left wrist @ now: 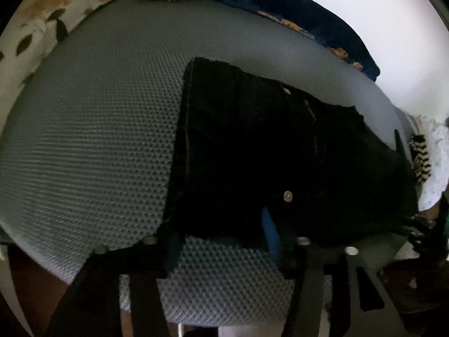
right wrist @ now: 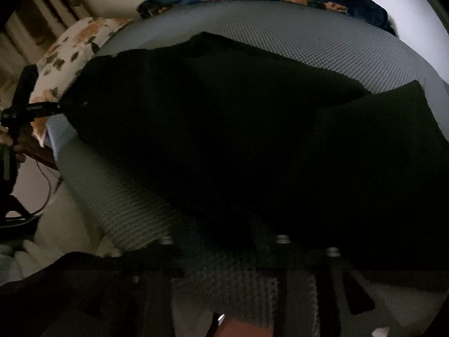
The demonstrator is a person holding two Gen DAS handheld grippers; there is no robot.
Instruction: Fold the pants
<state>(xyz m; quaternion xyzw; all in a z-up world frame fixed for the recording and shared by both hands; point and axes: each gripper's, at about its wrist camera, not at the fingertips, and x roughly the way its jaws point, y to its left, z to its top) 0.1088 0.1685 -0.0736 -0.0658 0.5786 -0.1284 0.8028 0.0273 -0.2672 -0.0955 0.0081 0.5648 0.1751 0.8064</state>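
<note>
Grey mesh mattress [left wrist: 84, 140]; black pants [left wrist: 266, 154] folded; left claw [left wrist: 224, 250], right claw [right wrist: 224, 252] open.

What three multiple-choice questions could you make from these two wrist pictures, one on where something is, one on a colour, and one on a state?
1. Where do the pants lie?
A. On the grey textured mattress
B. On a wooden floor
C. Over a chair back

2. What colour are the pants?
A. White
B. Black
C. Red

3. How does the left gripper stand?
A. Clamped shut on the blue pillow
B. Out of view
C. Fingers apart at the near edge of the pants, with bare mattress showing between them

Answers:
1. A, the dark cloth rests flat on the dimpled grey surface in both views.
2. B, the cloth is black with a small metal rivet.
3. C, the left wrist view shows the two fingers spread and no cloth pinched between them.
</note>
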